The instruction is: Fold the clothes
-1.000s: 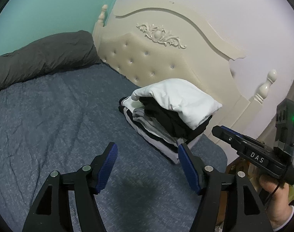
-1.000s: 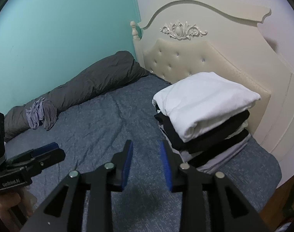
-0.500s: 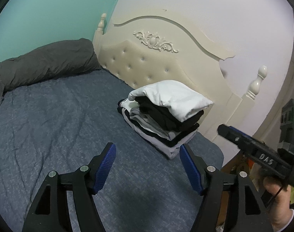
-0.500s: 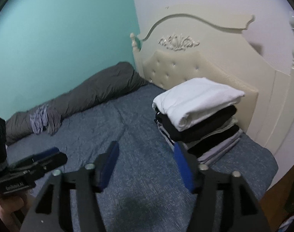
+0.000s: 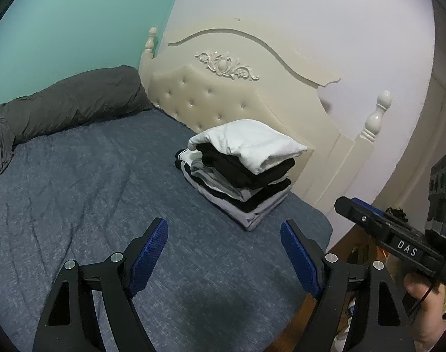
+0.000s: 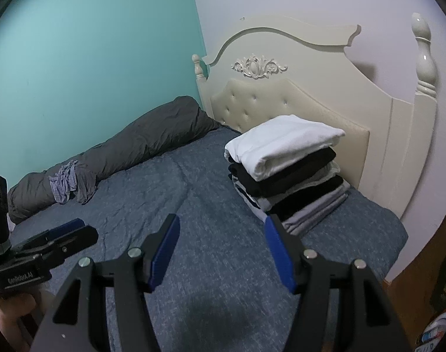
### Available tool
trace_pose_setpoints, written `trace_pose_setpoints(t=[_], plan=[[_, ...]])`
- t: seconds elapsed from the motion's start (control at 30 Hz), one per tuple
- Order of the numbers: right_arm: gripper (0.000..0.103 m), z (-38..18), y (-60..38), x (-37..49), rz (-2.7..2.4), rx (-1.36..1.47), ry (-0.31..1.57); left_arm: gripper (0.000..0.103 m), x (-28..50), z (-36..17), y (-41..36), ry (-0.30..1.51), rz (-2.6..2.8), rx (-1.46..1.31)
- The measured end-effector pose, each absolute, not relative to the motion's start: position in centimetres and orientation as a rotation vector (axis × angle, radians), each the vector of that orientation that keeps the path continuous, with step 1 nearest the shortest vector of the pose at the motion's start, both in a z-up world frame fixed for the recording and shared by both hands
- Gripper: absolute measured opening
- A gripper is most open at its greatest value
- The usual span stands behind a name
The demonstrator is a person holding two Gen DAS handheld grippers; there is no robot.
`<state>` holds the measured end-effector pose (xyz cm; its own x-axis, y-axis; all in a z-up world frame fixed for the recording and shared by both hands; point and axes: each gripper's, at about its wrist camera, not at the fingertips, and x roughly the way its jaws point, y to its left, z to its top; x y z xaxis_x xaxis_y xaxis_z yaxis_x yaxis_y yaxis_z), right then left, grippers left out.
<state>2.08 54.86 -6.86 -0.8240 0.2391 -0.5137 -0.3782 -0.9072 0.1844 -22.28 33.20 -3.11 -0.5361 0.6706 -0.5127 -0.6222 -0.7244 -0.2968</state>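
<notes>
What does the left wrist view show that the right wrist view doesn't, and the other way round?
Only the left wrist view: the right gripper seen from the side, in a hand.

Only the right wrist view: the left gripper at the left edge, and the crumpled bluish-grey garment in clear view on the rolled dark duvet.

Both: the folded stack topped by a white garment, the blue bedsheet, the cream headboard. Neither gripper holds anything; the left one's jaws are opening.
</notes>
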Motion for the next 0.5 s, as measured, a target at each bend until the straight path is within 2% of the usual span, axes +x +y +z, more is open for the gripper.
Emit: trace_pose_setpoints(t=[0.1, 0.13, 0.23, 0.4, 0.5], plan=[[0.062, -6.7, 54.6, 3.0, 2.692, -0.702, 0.412, 0.082, -21.3, -2.5, 33.2, -0.083, 2.253, -0.786], [0.065, -6.7, 54.4, 3.3, 2.693, -0.704, 0.412, 0.083, -21.0, -2.3, 33.2, -0.081, 2.254, -0.784], [0.070, -6.3, 54.0, 4.2, 2.695, -0.701, 0.409, 0.092, -20.2, -1.9, 33.0, -0.083, 2.261, -0.776], [0.070, -5.8, 53.5, 5.7, 2.693, -0.687, 0.400, 0.092, -19.1, -1.5, 32.8, -0.080, 2.264, -0.774], [0.074, -5.8, 53.3, 6.4, 2.695, -0.694, 0.402, 0.092, -18.7, -1.4, 32.6, -0.078, 2.268, -0.774]])
